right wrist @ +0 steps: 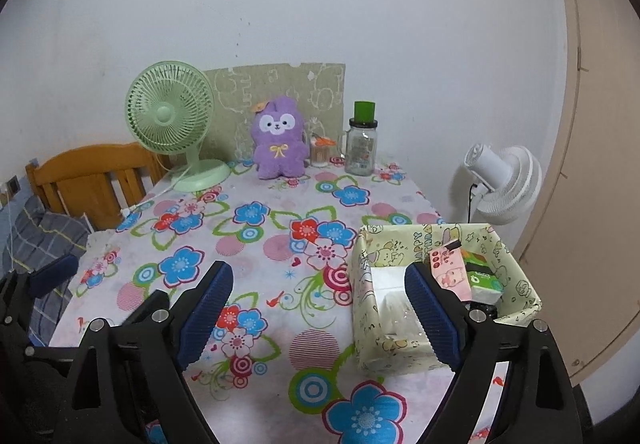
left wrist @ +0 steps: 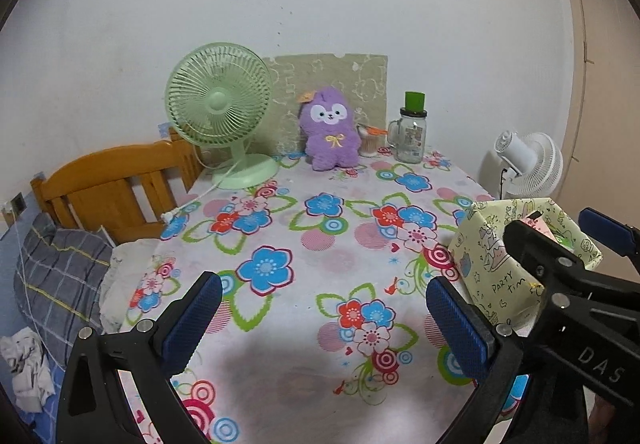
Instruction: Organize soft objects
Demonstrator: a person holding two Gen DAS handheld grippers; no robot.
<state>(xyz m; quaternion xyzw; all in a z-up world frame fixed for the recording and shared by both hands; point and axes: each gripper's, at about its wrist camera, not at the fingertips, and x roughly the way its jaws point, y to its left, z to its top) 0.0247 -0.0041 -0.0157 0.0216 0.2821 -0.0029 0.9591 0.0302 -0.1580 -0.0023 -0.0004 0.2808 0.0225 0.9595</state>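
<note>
Fingers spread wide on left gripper (left wrist: 322, 318) and right gripper (right wrist: 320, 310), both empty above flowered worktop (right wrist: 256, 260). Purple plush toy (right wrist: 278, 138) upright at far edge, paper-wrapped box (right wrist: 366, 324) near right.

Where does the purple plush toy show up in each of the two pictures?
Left wrist view: the plush sits at the table's far end, just right of centre, upright against the wall.
Right wrist view: the plush is at the far end, left of centre.
Shared landmark: the green fan stands just left of it in both.
</note>
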